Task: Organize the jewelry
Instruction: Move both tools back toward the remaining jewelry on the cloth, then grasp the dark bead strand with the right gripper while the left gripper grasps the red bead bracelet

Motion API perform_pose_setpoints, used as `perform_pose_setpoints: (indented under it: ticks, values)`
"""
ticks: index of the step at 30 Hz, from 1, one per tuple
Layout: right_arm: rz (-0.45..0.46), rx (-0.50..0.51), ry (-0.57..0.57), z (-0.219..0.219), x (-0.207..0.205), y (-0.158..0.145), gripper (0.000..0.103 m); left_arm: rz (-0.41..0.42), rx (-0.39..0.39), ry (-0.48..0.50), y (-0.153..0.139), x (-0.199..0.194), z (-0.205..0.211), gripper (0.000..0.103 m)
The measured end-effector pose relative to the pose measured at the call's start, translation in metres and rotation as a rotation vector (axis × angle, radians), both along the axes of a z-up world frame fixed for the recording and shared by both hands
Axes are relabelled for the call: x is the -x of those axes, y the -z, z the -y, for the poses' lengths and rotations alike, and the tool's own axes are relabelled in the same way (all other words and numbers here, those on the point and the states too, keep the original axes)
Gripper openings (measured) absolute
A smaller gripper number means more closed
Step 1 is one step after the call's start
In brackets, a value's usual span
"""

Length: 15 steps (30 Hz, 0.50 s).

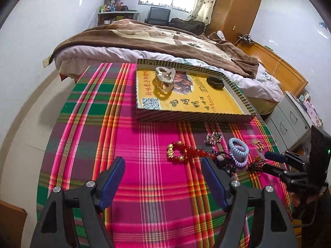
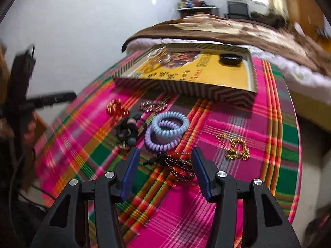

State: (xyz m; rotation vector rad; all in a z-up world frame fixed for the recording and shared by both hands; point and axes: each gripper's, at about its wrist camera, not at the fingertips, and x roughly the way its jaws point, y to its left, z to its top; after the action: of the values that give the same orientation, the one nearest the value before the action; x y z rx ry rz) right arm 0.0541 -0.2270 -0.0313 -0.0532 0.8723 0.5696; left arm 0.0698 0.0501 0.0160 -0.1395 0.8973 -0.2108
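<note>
My left gripper hangs open over the plaid cloth, with nothing between its fingers. A red and gold bead bracelet lies just beyond its right fingertip. My right gripper is open too; a dark bead bracelet lies on the cloth between its jaws, and the pads are not closed on it. Blue and purple coil bands lie just ahead, and a gold chain to the right. The yellow box tray holds a gold and silver piece and a black bangle.
Black hair ties and a silvery piece lie between the red bracelet and the coil bands. The round table's edge curves close on both sides. A bed with a brown blanket stands right behind the tray, and grey drawers at the right.
</note>
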Motion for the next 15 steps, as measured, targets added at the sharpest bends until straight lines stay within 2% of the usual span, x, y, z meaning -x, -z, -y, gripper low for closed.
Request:
perform_pose_setpoints:
  ticks: [5,8,15]
  values:
    - [0.057,0.159,-0.049,-0.017,0.006,0.014,0.059,-0.021,0.002,-0.019,0.008,0.004,-0.006,0.075]
    - [0.051,0.219,-0.046,-0.020,0.004,0.022,0.059,-0.035,0.005,-0.023,0.013,0.004,-0.007,0.075]
    - [-0.005,0.186,0.003,-0.014,-0.008,0.027,0.059,-0.058,0.008,-0.013,0.020,0.002,-0.001,0.075]
